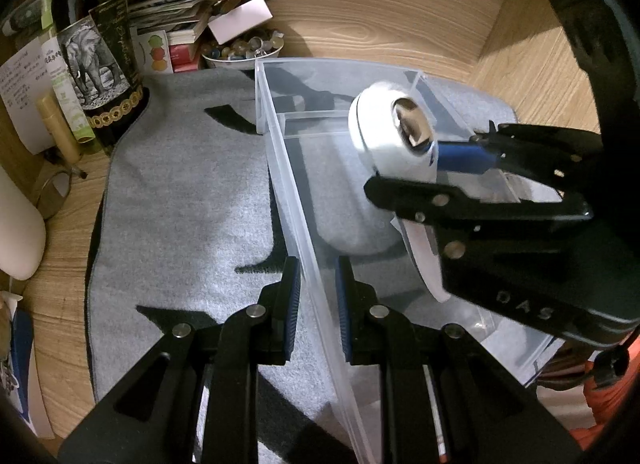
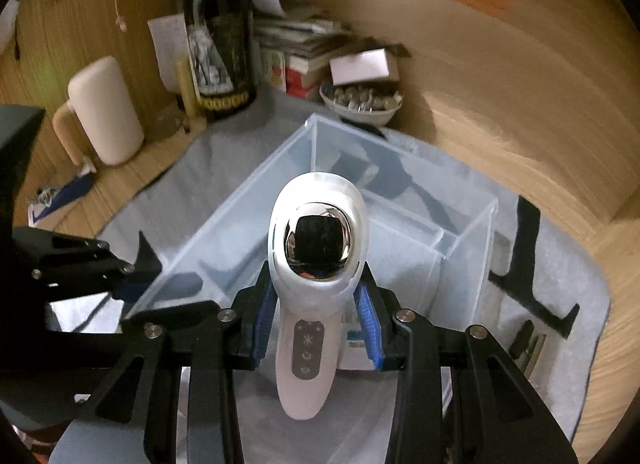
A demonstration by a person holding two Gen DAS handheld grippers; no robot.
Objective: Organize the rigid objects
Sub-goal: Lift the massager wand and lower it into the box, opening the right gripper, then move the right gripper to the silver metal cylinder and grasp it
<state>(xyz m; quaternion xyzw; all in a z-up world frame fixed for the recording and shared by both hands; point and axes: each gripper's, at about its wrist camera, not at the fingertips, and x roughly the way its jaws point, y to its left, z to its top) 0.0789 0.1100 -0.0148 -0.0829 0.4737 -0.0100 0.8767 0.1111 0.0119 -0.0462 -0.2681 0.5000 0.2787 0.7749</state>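
- Left wrist view: black fingers (image 1: 294,304) of the left gripper (image 1: 318,300) pinch the near wall of the clear plastic organizer bin (image 1: 280,135), one blue pad on each side of it.
- Beyond, the right gripper (image 1: 436,169) carries a white handheld massager (image 1: 384,135) with a chrome head above the bin's divided compartments; a grey mat (image 1: 180,191) covers the wooden worktop (image 1: 380,3).
- Right wrist view: blue-padded fingers (image 2: 262,328) of the right gripper (image 2: 316,324) clamp the massager (image 2: 316,276) at its narrow neck, just below the chrome head, button panel facing the camera.
- Bin (image 2: 400,191) lies directly beneath; a wine bottle (image 2: 220,43) stands well behind.
- Judged: stiff, smooth shell, likely slippery and head-heavy, so the waisted neck is the sensible hold.
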